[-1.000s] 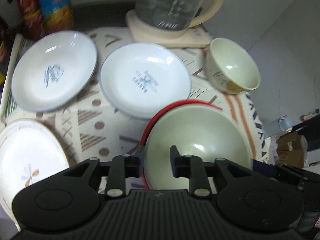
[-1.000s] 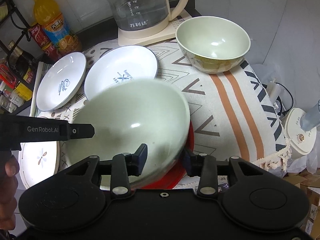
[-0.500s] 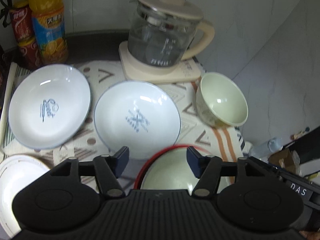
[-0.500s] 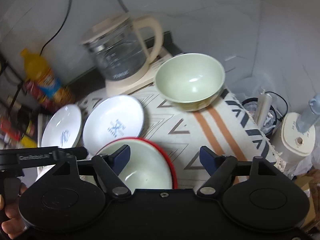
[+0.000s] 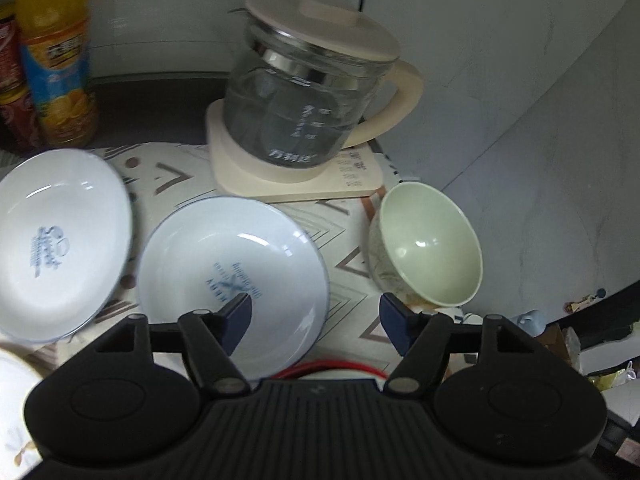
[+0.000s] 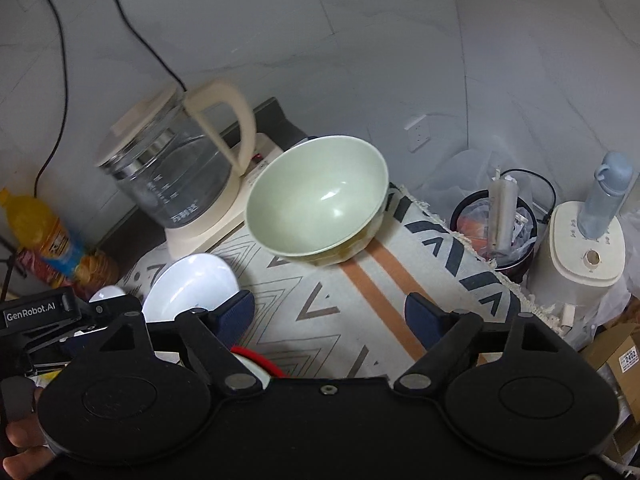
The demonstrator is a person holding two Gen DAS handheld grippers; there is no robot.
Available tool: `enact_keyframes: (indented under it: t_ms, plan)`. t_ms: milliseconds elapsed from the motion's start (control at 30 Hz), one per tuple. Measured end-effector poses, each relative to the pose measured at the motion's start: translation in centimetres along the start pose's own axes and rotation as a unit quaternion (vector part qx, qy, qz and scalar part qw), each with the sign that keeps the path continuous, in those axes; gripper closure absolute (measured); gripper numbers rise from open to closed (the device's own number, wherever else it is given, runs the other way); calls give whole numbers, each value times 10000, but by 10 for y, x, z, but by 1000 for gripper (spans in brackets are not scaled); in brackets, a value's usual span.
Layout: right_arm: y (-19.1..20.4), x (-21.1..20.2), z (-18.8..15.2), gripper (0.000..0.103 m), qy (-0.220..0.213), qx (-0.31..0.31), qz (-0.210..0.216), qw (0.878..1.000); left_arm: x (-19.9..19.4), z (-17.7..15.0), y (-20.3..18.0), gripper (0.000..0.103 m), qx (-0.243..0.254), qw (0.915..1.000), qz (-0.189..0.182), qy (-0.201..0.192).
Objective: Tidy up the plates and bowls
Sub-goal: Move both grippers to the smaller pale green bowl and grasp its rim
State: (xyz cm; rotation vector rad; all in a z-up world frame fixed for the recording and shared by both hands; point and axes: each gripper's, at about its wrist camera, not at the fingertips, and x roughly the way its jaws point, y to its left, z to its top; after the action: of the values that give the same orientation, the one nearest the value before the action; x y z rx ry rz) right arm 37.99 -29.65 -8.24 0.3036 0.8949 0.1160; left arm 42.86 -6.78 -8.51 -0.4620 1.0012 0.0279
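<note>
A pale green bowl [image 5: 430,246] stands on the patterned cloth at the right, also in the right wrist view [image 6: 316,200]. Two white plates with blue print lie left of it: the middle one [image 5: 224,276] and the far left one [image 5: 48,240]. A thin red rim [image 5: 332,370] shows just under my left gripper [image 5: 316,316], which is open and empty above the middle plate's near edge. My right gripper [image 6: 330,316] is open and empty above the cloth, short of the green bowl. The red rim shows again in the right wrist view [image 6: 254,356].
A glass kettle [image 5: 304,104] on a cream base stands at the back. Drink bottles [image 5: 52,52] stand at the back left. Part of a floral plate [image 5: 12,408] shows at the near left. Off the table's right edge are a bin [image 6: 500,236] and a white appliance [image 6: 580,244].
Both grippers let go of the green bowl set in the red plate, opened wide and pulled up and back. That bowl and plate have dropped almost out of sight under them.
</note>
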Motion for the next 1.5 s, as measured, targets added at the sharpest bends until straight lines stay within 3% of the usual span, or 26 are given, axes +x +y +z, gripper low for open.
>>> enact_keyframes:
  t_ms: [200, 533, 767, 967, 1100, 1200, 1300, 1333, 1500]
  plan:
    - [-12, 16, 3, 24, 34, 259, -77, 9996, 22, 8, -13, 34, 131, 9999, -92, 0]
    - [-34, 43, 12, 41, -139, 885, 84, 9959, 67, 20, -32, 38, 109, 9987, -505, 41]
    - [-49, 63, 20, 48, -261, 1405, 222, 9895, 99, 28, -42, 42, 24, 9987, -497, 96]
    - [-59, 82, 25, 57, -183, 1649, 133, 9860, 125, 30, -51, 60, -138, 9985, -440, 298]
    - [-59, 92, 26, 58, -79, 1720, 167, 9849, 138, 30, -54, 80, -340, 9978, -343, 461]
    - [-57, 100, 28, 58, 8, 1767, 117, 9842, 148, 30, -54, 89, -469, 9972, -217, 536]
    - [-52, 108, 30, 69, 112, 1752, 181, 9843, 150, 32, -52, 90, -584, 9965, -211, 555]
    - [-51, 110, 30, 77, 147, 1736, 252, 9844, 149, 32, -52, 91, -580, 9965, -198, 568]
    - [-43, 105, 33, 79, 196, 1540, 128, 9878, 132, 31, -57, 90, -496, 9972, -225, 522]
